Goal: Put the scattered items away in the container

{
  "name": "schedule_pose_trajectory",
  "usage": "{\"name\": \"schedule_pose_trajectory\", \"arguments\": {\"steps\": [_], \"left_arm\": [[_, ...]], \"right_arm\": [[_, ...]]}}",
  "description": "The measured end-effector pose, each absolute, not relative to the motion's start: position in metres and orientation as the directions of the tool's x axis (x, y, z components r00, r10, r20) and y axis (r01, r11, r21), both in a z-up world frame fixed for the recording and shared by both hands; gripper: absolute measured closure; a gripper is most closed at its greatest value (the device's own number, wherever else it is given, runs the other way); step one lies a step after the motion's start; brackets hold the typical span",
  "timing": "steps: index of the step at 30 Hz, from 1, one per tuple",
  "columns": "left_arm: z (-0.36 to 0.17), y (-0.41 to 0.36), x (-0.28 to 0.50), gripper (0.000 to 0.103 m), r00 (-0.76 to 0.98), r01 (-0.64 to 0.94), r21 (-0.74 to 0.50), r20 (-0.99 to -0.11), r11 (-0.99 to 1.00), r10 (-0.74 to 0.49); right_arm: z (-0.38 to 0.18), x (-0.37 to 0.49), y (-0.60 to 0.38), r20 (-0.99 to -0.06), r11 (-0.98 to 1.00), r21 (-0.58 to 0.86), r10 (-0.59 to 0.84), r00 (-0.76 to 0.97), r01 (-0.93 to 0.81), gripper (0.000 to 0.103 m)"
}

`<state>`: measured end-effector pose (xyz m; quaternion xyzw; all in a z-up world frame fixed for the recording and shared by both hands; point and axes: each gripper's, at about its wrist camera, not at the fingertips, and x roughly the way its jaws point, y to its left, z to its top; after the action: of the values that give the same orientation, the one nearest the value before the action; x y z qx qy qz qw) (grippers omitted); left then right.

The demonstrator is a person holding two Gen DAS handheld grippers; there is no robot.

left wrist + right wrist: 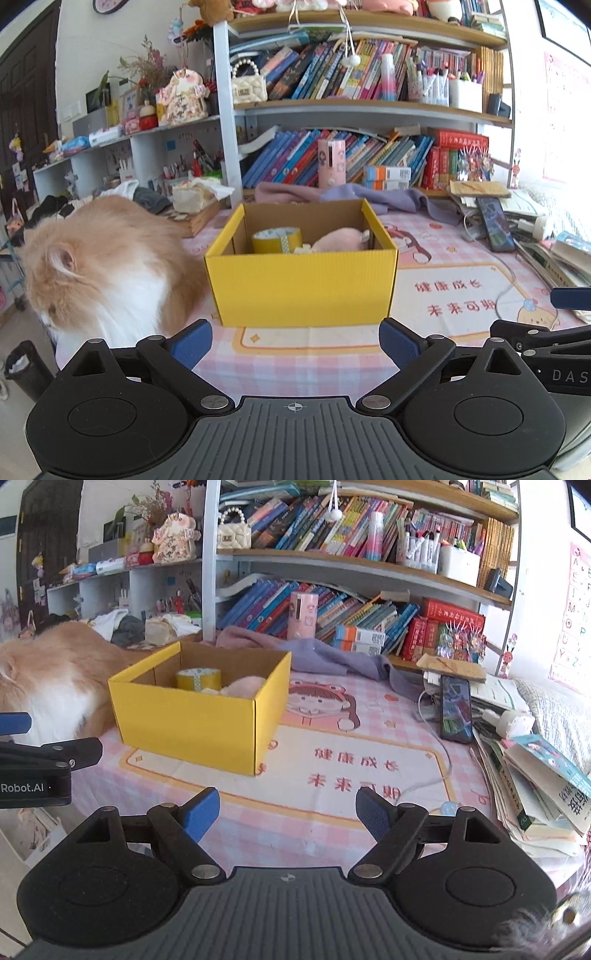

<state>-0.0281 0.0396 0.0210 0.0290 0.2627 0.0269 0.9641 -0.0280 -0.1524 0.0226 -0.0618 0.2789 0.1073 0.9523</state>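
On the pink checked table mat (332, 369), open yellow corrugated cardboard box (303, 284) holding a glossy yellow tape roll (277, 240) and soft pink plush (340, 240), fluffy ginger-and-white cat (103, 258) just beside, my left tongs (295, 343) and right tongs (288, 814) both spread, grasping nothing.

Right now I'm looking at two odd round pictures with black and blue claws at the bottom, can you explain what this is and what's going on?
Those claws are two hand-held grippers; a person carries one in each hand. Each has a wide-angle camera looking forward along its fingers, hence the round pictures. One picture comes from the left gripper, the other from the right gripper. Both stand open and hold nothing. Ahead, on a pink checked table mat, stands a yellow cardboard box holding a roll of yellow tape and something soft and pink. An orange and white cat sits left of the box. A phone and stacked books lie on the right.
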Motion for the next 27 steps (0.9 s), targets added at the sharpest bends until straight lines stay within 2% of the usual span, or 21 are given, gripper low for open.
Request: {"name": "schedule_pose_trajectory", "arguments": {"steps": [9,19,27], "left_arm": [[0.007,0.026,-0.023,0.004,0.818,0.002,0.063,-0.574,0.998,0.034],[0.002,0.010,-0.023,0.001,0.801,0.052,0.087,-0.599,0.995,0.011],[-0.002,0.011,-0.022,0.000,0.774,0.054,0.073,-0.634,0.996,0.004]], "right_arm": [[0.016,-0.030,-0.165,-0.574,0.976,-0.049,0.148,0.805,-0.214,0.017],[0.011,-0.030,-0.174,-0.603,0.980,-0.036,0.137,0.786,-0.198,0.004],[0.007,-0.028,-0.177,-0.629,0.981,-0.018,0.140,0.764,-0.195,0.002]]}}
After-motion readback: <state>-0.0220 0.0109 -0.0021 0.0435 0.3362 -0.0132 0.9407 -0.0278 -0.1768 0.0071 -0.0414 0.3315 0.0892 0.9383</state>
